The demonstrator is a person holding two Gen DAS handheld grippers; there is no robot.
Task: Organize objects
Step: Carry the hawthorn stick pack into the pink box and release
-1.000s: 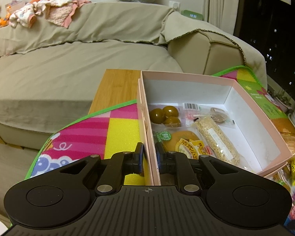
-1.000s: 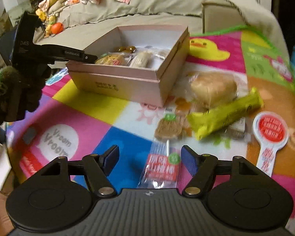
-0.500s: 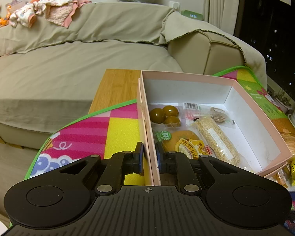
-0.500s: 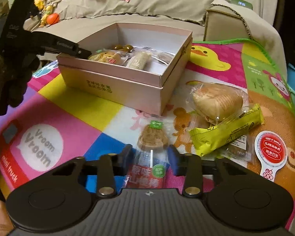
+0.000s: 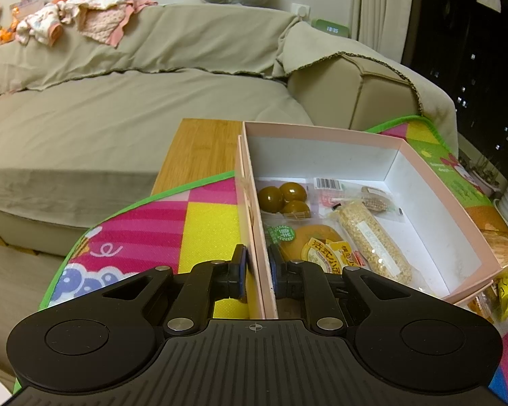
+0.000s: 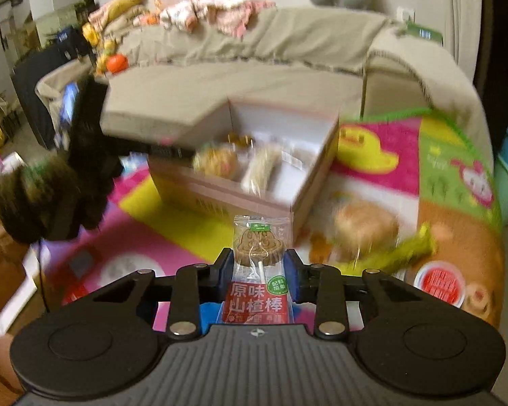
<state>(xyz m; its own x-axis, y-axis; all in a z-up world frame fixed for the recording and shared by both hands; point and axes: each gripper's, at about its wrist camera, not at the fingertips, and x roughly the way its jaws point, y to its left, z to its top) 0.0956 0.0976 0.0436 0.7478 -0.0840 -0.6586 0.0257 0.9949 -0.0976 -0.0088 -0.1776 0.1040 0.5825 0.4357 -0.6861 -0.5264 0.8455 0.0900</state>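
Note:
A clear packet with a brown lollipop and a red label (image 6: 259, 243) hangs above the play mat. My right gripper (image 6: 259, 267) is closing its jaws on it, and both pads press its sides. The open pink box (image 5: 321, 132) holds several wrapped snacks. My left gripper (image 5: 256, 267) straddles the box's near left wall, one pad outside and one inside. Its jaws are starting to open but still touch the wall. In the right wrist view the box (image 6: 220, 199) is blurred, with the left gripper's black body (image 6: 94, 155) at its left end.
A wrapped bun (image 6: 365, 226), a yellow-green bar (image 6: 413, 247) and a red round label (image 6: 440, 282) lie on the colourful mat (image 6: 372, 149) right of the box. A wooden table edge (image 5: 199, 149) and a beige sofa (image 5: 135, 108) lie beyond.
The right gripper closed on the lollipop packet and lifted it off the mat; the view rose and blurred. The left gripper stayed on the box wall, its pads slightly wider apart.

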